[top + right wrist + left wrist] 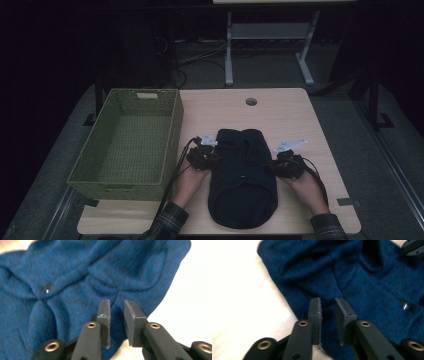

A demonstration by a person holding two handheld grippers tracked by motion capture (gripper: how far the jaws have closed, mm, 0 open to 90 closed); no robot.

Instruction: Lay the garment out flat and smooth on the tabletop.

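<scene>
Blue knitted cloth, a folded garment [243,177], lies flat on the pale wooden table [295,115], between the two grippers. The left gripper [210,156] sits at the garment's left edge, and in the left gripper view its jaws stand a narrow gap apart. The knit [352,275] spreads just beyond and beneath the tips, nothing is pinched between the pads [317,315], and bare table shows to the left of the jaws. A small metal button [405,305] sits on the cloth to the right of those jaws.

The right gripper [276,165] sits at the garment's right edge. Its jaws are also parted by a slim gap with no cloth clamped in it. In the right gripper view, the fabric [82,277] lies ahead of the tips and to their left, and its edge passes under them. A dark button [47,287] sits up and left of the jaws. Bare table shows to their right.

A green woven basket [172,131] stands on the table beyond the left gripper, apart from the garment.
</scene>
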